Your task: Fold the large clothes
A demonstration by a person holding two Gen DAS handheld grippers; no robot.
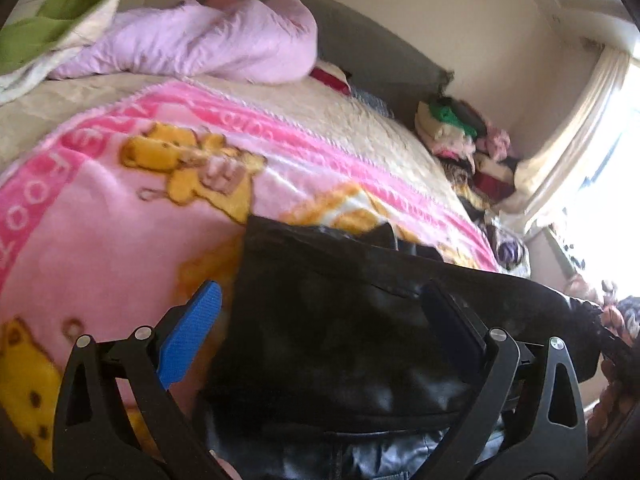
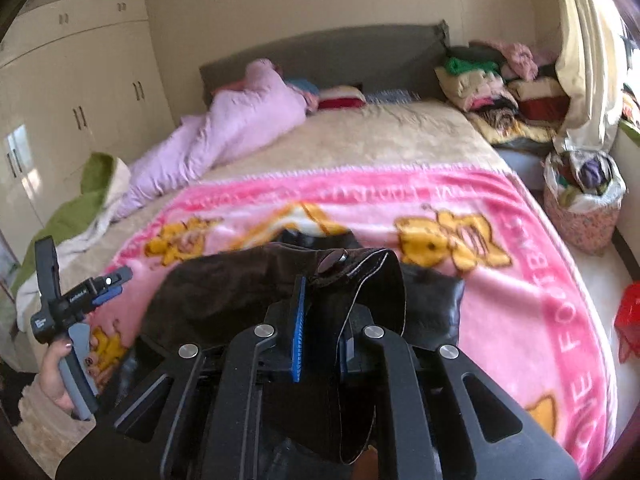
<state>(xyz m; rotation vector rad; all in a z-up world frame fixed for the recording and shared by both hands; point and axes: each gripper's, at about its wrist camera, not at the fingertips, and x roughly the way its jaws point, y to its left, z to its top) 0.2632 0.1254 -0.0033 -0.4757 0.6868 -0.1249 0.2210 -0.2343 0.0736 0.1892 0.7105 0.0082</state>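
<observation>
Dark garment (image 2: pixel 240 280) lies bunched on the pink blanket (image 2: pixel 500 280) at the bed's near end. My right gripper (image 2: pixel 320 320) has its fingers clenched on a buttoned strap of it. Left gripper (image 1: pixel 320 312) is released, fingers wide w/ the garment between, not pressing. Lilac duvet (image 2: pixel 224 136) near headboard.

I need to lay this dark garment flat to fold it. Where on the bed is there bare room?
Free: the beige bedspread between the pink blanket and headboard. Crowded: lilac quilt along the wardrobe side, clothes pile by the curtain.
</observation>
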